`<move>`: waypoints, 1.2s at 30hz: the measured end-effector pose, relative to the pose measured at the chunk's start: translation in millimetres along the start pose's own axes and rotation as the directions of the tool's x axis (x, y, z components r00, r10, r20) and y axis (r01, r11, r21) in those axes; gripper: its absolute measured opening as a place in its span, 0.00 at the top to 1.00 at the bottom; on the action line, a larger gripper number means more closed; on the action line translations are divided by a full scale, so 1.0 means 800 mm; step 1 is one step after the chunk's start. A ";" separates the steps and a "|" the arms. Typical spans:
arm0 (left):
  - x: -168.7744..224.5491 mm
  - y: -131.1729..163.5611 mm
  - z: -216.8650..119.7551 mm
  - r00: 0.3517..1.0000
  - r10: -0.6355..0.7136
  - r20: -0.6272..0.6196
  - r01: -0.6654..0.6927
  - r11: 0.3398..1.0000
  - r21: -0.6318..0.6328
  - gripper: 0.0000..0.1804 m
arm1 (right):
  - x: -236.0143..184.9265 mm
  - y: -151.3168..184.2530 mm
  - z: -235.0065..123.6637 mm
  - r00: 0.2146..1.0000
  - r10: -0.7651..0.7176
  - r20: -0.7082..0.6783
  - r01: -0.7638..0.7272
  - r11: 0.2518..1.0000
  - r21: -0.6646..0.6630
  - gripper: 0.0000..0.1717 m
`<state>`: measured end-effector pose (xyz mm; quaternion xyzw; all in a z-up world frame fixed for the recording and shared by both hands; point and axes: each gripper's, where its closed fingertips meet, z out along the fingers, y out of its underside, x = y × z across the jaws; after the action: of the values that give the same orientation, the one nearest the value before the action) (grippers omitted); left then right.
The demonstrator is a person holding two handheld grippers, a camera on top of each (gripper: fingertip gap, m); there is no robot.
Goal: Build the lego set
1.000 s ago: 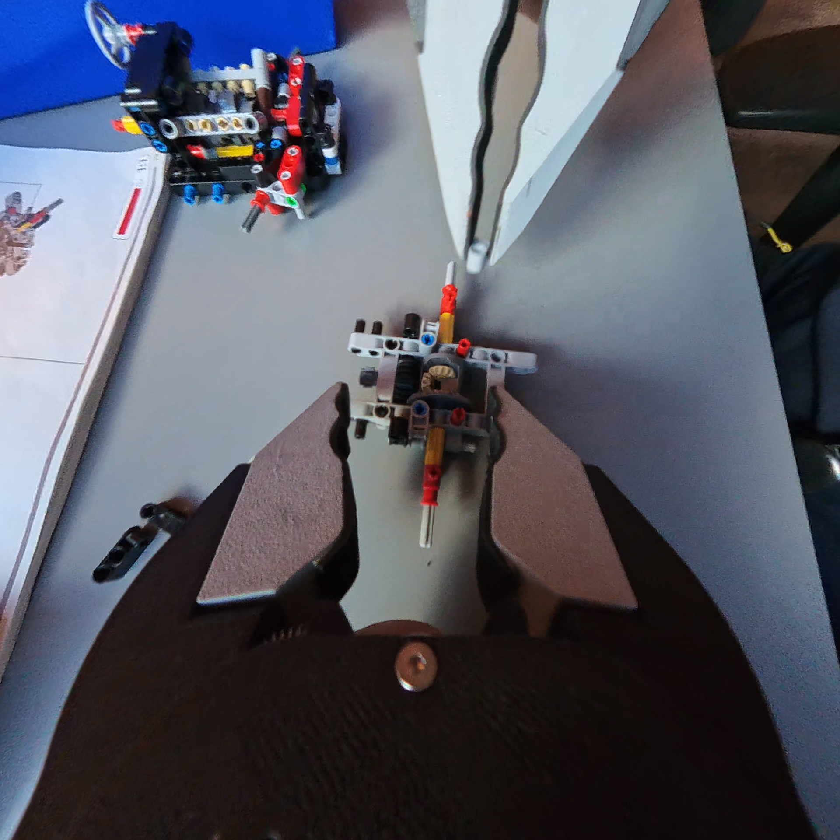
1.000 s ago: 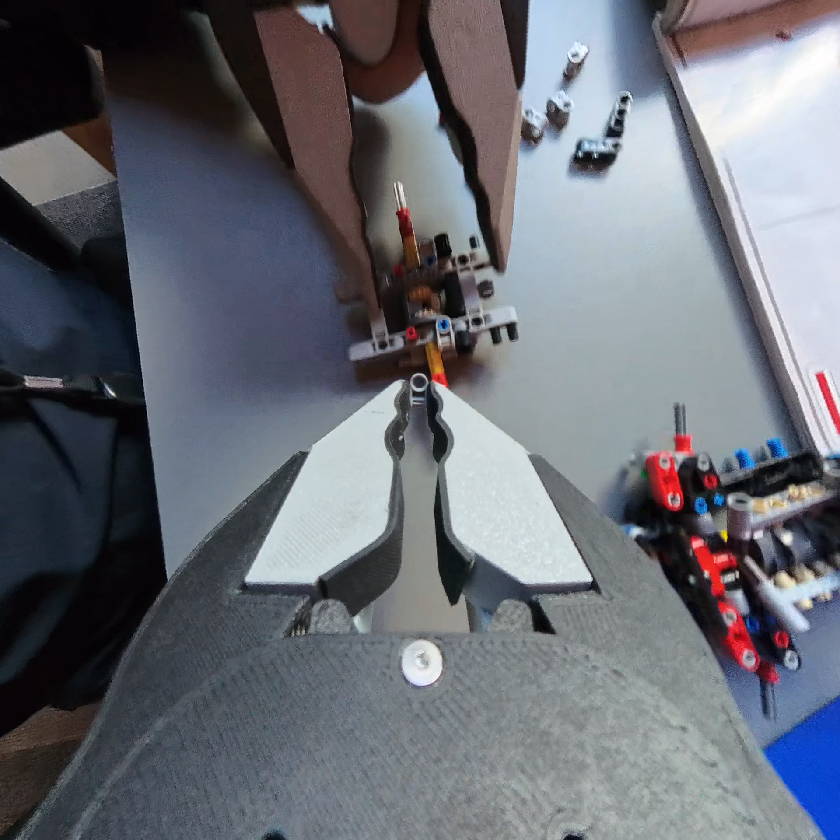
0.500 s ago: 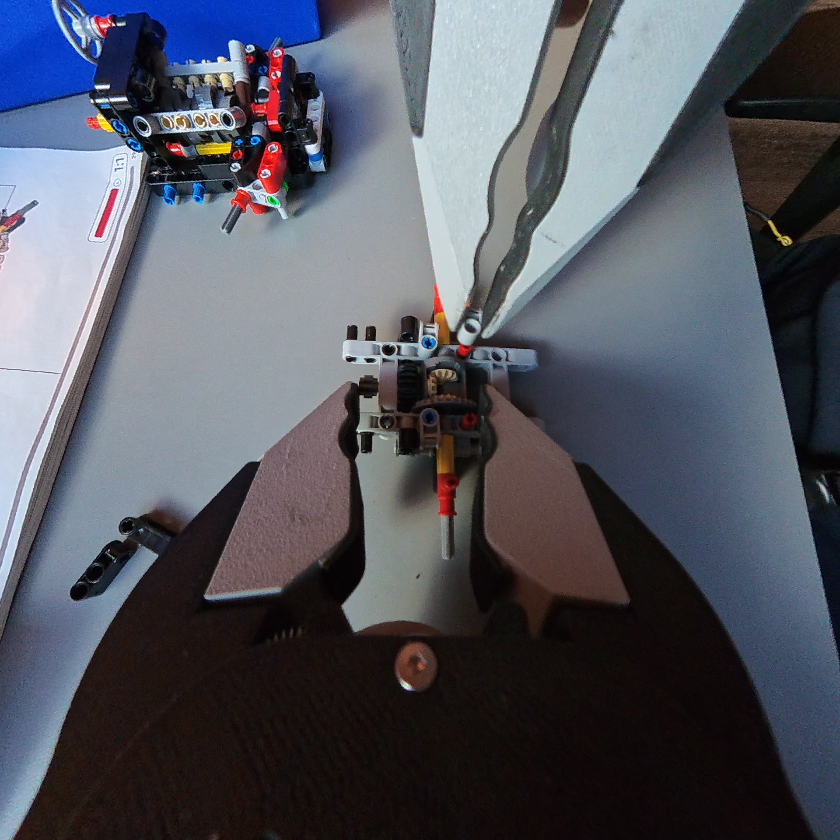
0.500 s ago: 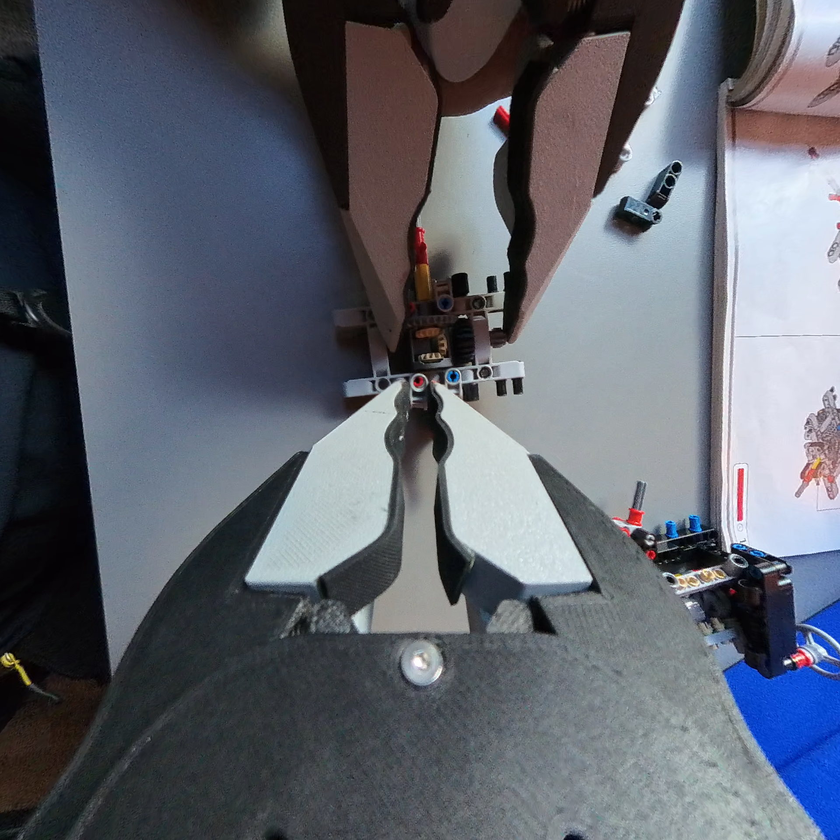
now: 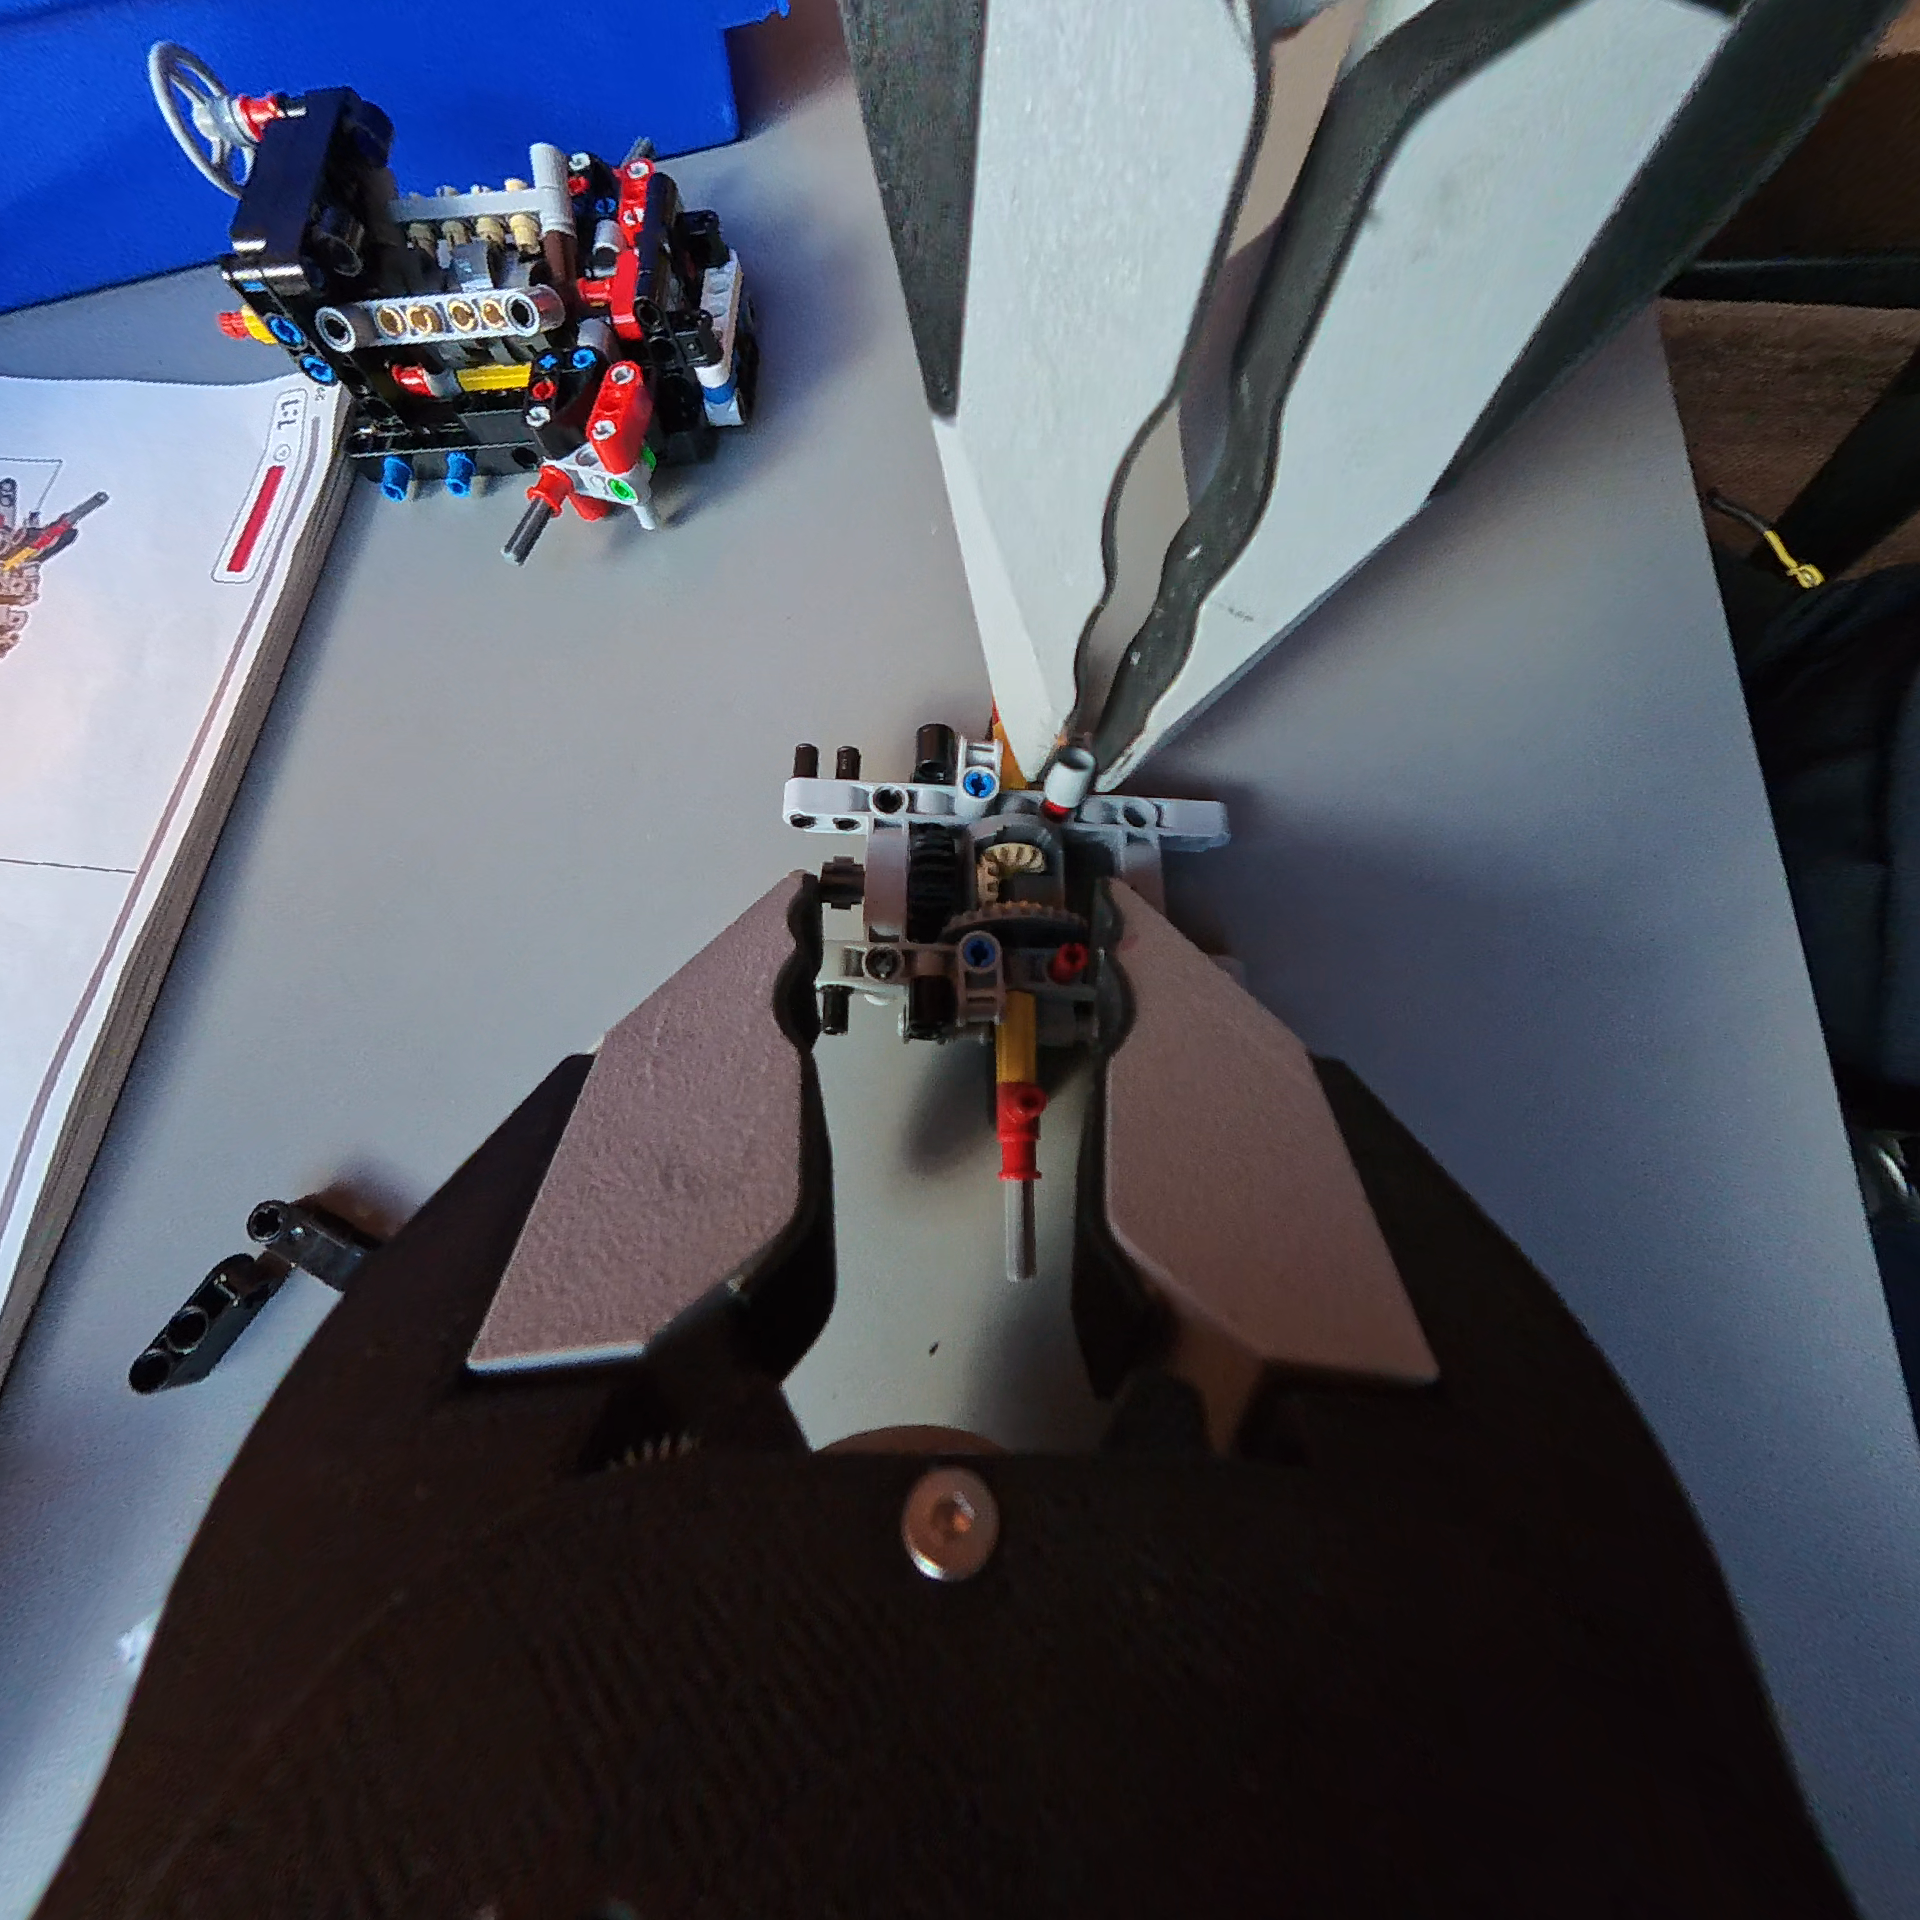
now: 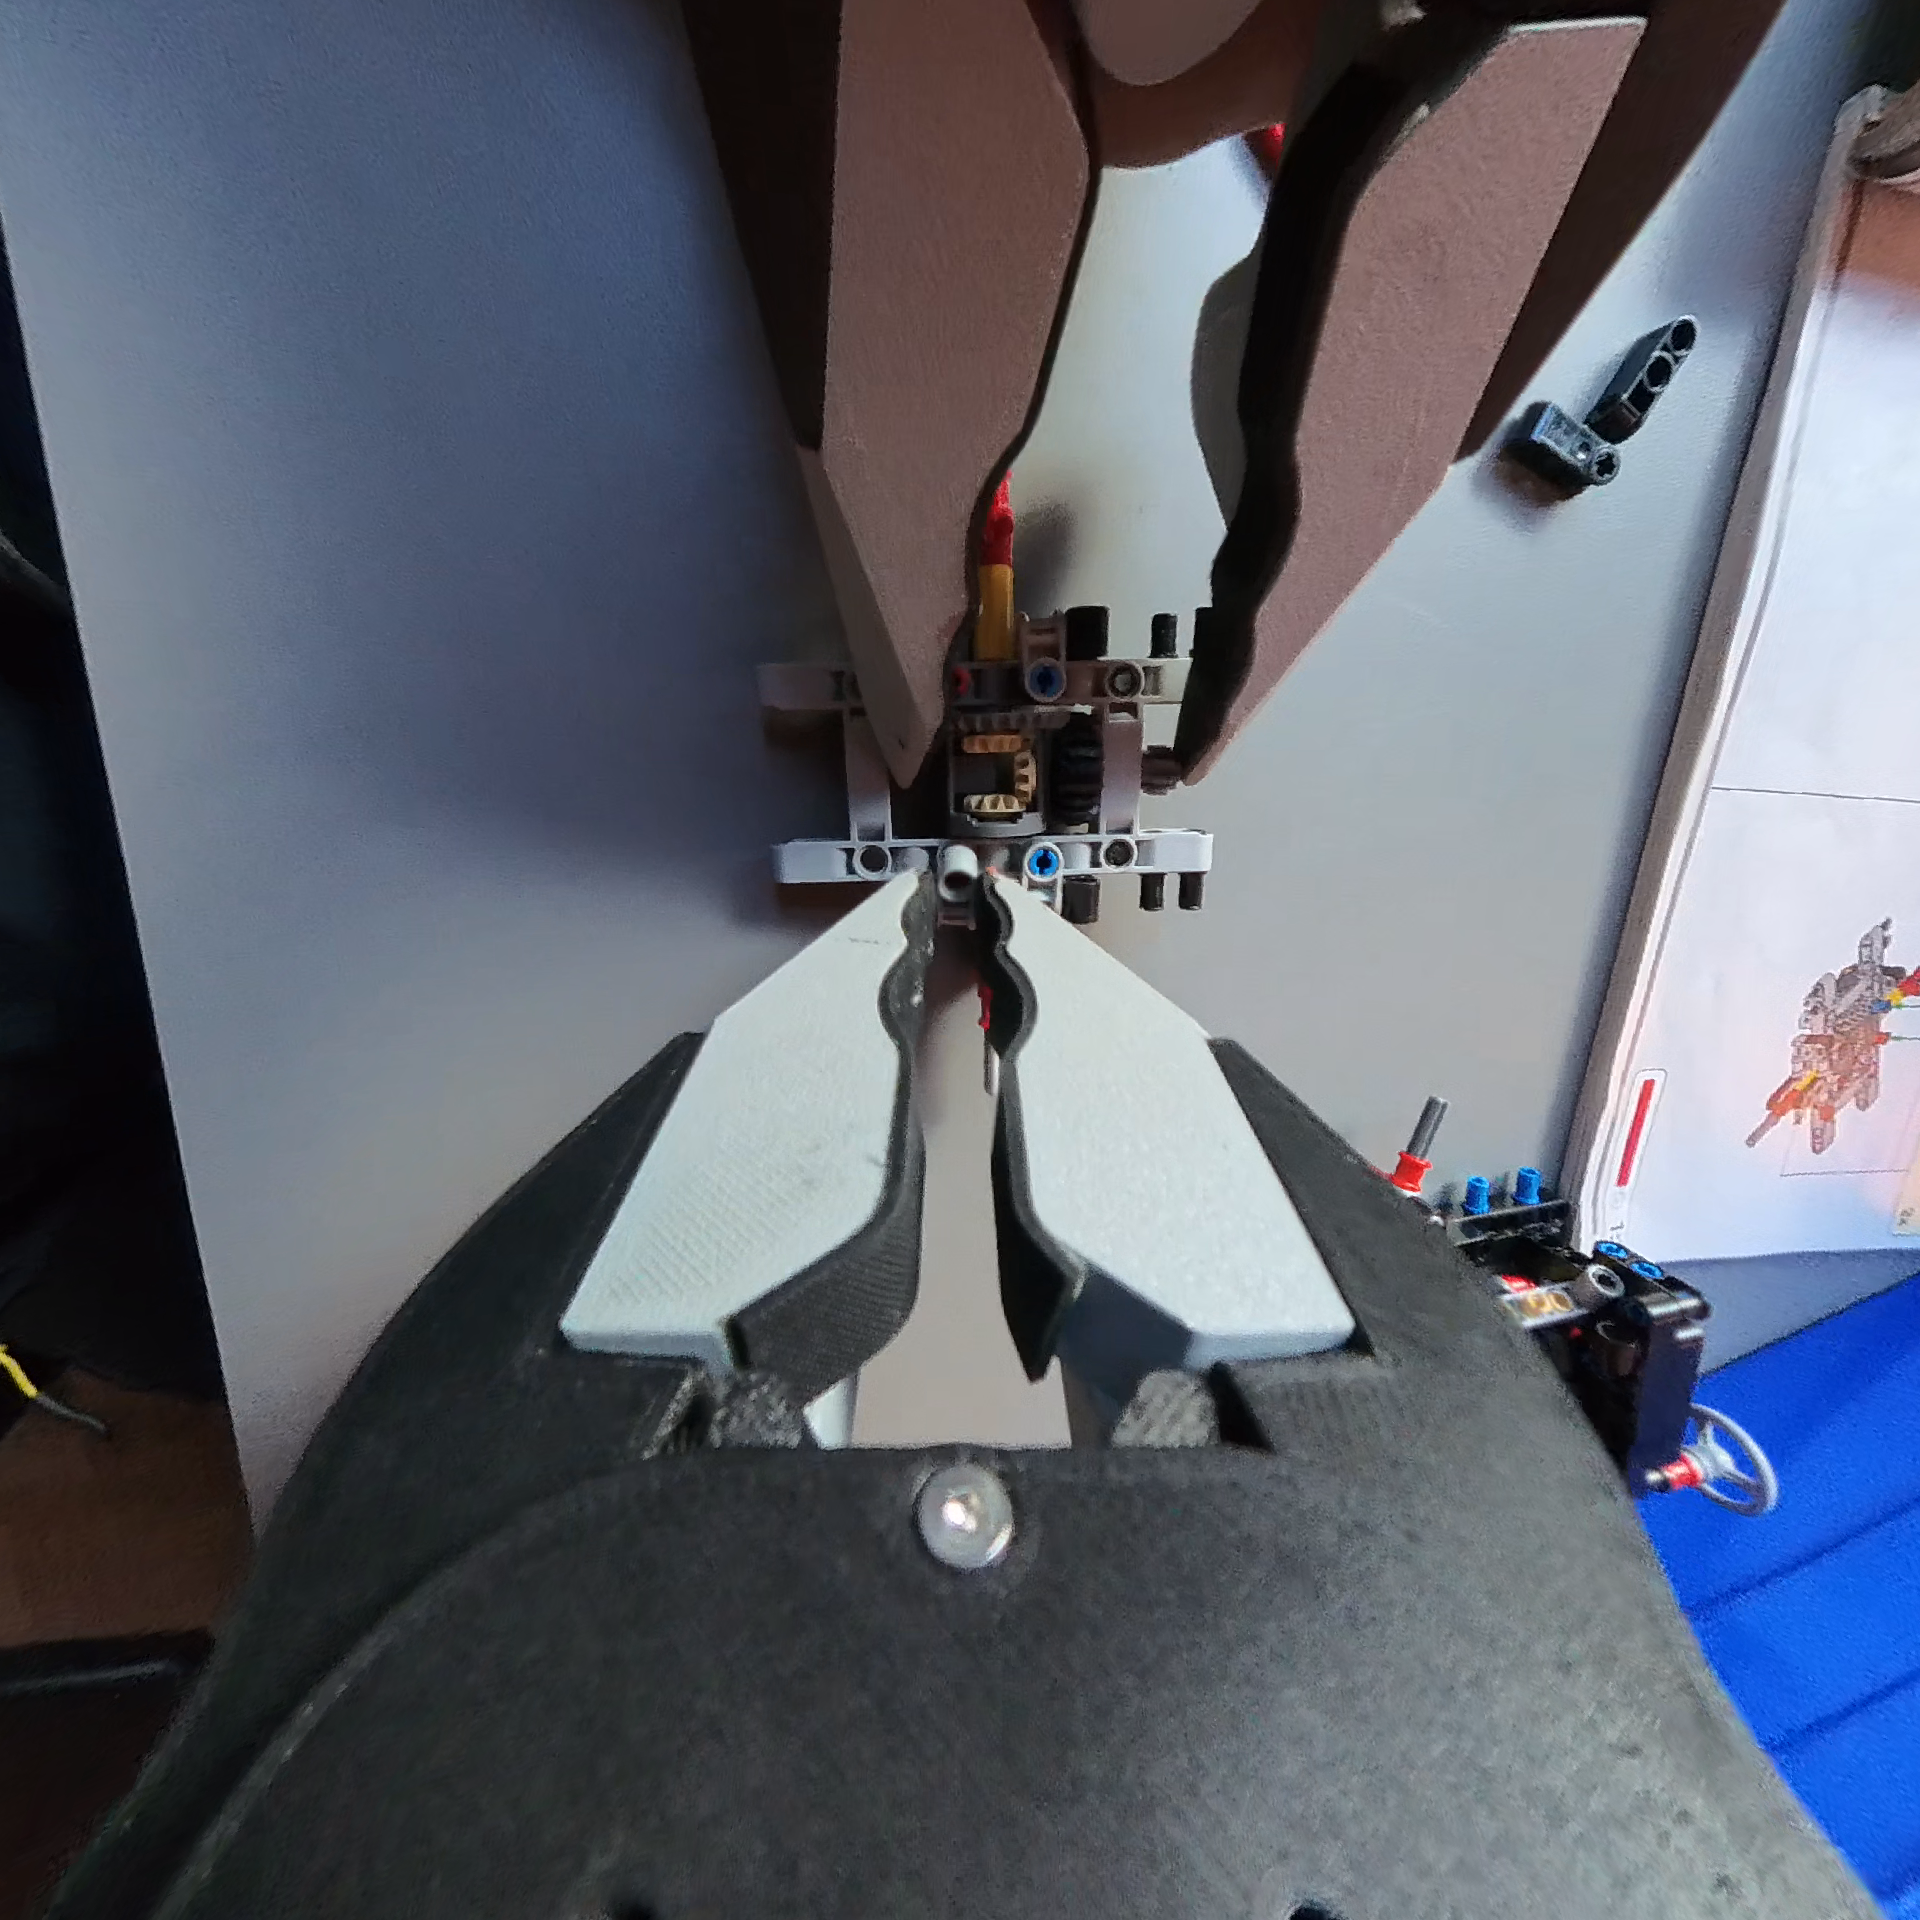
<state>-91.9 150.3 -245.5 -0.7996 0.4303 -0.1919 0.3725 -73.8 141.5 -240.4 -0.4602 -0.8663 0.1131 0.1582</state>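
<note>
While brown tongs (image 5: 961, 940) clamp gear assembly (image 5: 977, 894), grey tongs (image 6: 961, 899) pinch small grey tube (image 6: 957, 886).

- My right gripper (image 6: 961, 896) pinches a small light-grey pin (image 6: 957, 871) at its fingertips, against the gear assembly's (image 6: 1023, 769) near grey beam.
- The brown left gripper (image 6: 1039, 764) straddles that assembly from the far side.
- An instruction booklet (image 6: 1766, 935) lies to the right.

Left gripper (image 5: 951, 935): black textured printed body, two brown-grey wedge fingers (image 5: 665, 1153) with black wavy-edged pads, one silver screw (image 5: 951, 1519) centred behind them. Right gripper (image 6: 961, 899): dark grey body of the same shape, pale grey wedge fingers (image 6: 769, 1153) with black wavy pads, one silver screw (image 6: 961, 1512).
</note>
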 end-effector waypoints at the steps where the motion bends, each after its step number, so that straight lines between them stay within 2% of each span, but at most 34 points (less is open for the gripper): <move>1: 0.000 0.000 0.000 1.000 -0.008 0.000 0.008 1.000 0.005 0.73 | 0.000 0.001 0.001 1.000 -0.006 0.000 0.006 1.000 -0.022 0.98; 11: -0.001 0.000 0.000 1.000 -0.023 0.007 0.023 1.000 0.020 0.73 | 0.002 0.004 0.003 0.991 -0.113 0.071 0.126 0.969 -0.215 0.97; 17: -0.002 0.001 0.000 0.999 -0.048 0.011 0.048 0.999 0.019 0.73 | 0.003 0.004 0.005 0.993 -0.096 0.065 0.110 0.963 -0.244 0.97; 22: -0.002 0.002 -0.001 0.999 -0.040 0.029 0.039 0.999 0.022 0.73 | 0.003 0.000 0.003 0.994 0.075 0.073 -0.071 0.996 -0.059 0.97; 29: 0.002 0.003 -0.004 0.999 -0.032 0.035 0.031 0.999 0.020 0.73 | 0.011 0.003 -0.019 0.973 0.222 0.057 -0.228 0.966 0.121 0.97; 33: 0.006 0.002 -0.008 1.000 -0.016 0.026 0.015 1.000 0.026 0.72 | 0.008 0.001 -0.027 0.926 0.346 0.151 -0.373 0.899 0.230 0.97; 36: 0.005 -0.006 -0.013 0.999 -0.005 0.042 0.002 0.998 0.055 0.72 | 0.012 -0.008 -0.036 0.857 0.446 0.259 -0.512 0.798 0.317 0.97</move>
<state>-93.4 144.4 -234.9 -0.7936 0.4154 -0.1874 0.4032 -72.9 147.5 -210.4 -0.6143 -0.6933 0.3521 0.1340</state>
